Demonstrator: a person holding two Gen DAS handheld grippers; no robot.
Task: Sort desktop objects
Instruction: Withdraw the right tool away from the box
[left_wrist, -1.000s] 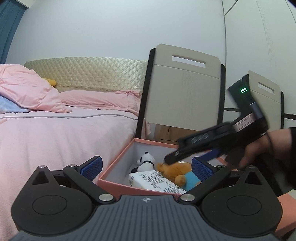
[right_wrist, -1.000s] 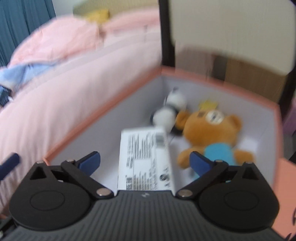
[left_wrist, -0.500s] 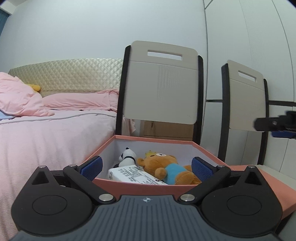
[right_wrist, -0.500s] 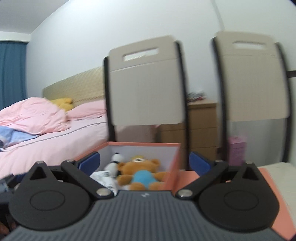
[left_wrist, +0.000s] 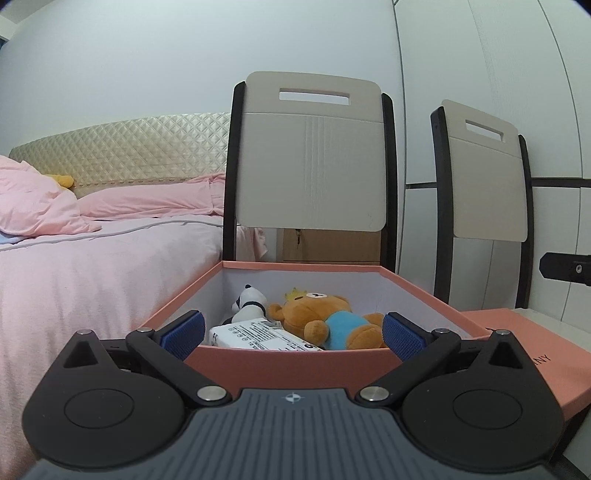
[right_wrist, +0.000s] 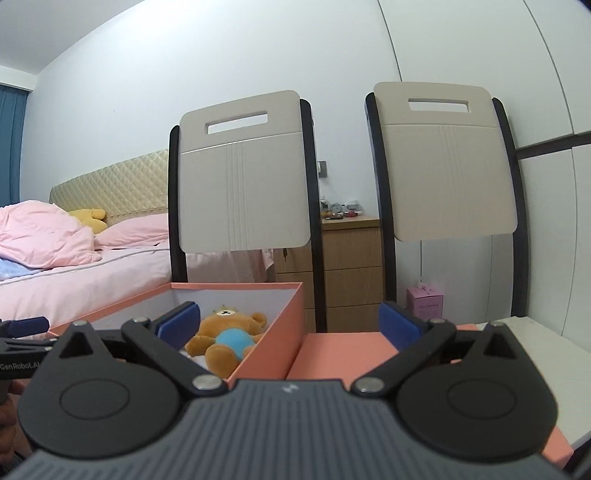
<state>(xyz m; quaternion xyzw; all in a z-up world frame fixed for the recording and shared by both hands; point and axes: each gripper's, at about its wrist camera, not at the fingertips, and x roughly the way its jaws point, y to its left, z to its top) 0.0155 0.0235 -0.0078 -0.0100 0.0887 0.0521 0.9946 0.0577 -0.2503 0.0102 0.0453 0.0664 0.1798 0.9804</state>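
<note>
With both the left claw and right claw wide and empty before the loaded box, stowing appears complete; next likely fitting the lid

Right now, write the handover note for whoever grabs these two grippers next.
Left gripper: open, empty, facing the pink box.
Right gripper: open, empty, over the box's right edge.
In the box: teddy bear, panda plush, white packet.
The box lid lies flat to the right of the box.
Done: three items boxed.
Left: no other loose item shows; probably put the lid on.
</note>
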